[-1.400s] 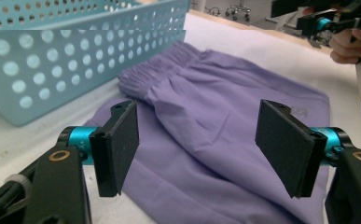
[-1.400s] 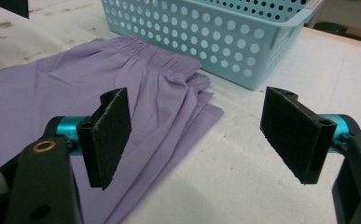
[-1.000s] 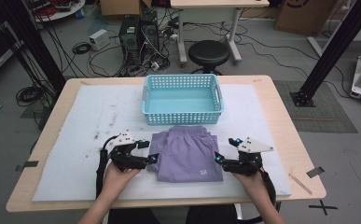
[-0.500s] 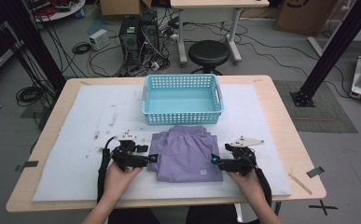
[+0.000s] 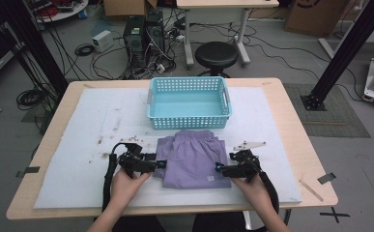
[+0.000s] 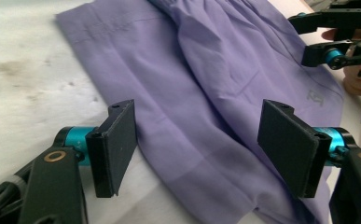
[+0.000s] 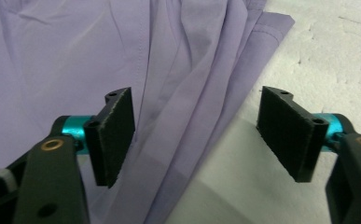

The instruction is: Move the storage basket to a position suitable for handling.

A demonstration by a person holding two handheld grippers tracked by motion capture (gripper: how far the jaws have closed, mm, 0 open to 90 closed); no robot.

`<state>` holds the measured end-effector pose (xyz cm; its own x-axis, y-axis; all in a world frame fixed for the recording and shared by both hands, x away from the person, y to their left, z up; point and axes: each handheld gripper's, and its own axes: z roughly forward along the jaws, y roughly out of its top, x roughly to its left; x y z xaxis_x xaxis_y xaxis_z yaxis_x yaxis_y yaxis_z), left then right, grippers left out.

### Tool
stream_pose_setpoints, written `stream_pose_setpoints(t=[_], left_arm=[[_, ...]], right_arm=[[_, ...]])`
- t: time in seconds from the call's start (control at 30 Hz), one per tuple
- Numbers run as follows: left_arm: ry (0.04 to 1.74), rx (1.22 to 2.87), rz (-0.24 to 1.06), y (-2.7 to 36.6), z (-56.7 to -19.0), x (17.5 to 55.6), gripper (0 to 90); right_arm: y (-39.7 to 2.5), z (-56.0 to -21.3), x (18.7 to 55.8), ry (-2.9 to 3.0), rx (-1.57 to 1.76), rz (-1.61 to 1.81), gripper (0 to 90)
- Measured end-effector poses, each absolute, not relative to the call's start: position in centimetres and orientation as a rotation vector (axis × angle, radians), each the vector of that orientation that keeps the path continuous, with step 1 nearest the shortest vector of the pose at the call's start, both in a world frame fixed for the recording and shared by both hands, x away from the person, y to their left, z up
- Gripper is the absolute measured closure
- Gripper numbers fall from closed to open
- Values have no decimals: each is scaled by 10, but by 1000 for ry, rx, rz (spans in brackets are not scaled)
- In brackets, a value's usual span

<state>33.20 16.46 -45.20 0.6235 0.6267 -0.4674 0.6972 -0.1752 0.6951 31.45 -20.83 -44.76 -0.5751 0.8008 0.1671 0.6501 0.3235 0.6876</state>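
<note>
Now both grippers, left gripper (image 5: 161,164) and right gripper (image 5: 218,167), jaws spread, flank folded purple shorts (image 5: 193,158) near table's front edge; next probably pinch both sides, lift toward the blue basket (image 5: 189,103).

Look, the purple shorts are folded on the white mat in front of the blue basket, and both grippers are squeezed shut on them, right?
Not quite. The purple shorts do lie folded on the white mat in front of the blue basket, but both grippers are open. The left gripper view shows the left gripper with jaws spread wide at the cloth's edge; the right gripper view shows the right gripper likewise.
</note>
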Motion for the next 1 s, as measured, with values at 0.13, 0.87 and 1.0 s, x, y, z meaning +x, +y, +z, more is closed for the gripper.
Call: stream_pose_setpoints(t=[0.13,0.87,1.0], left_arm=[[1044,1879,-94,156,-452,331,283],[1068,1871,-64,144,-453,331,371],[1031,1896,-81,132,-453,330,464]], right_arm=[[-205,-447,315,2380,1340,1102,357],[-197,-447,316,2313,1376,1050,449],[-197,-447,316,2293,1393,1043,528]])
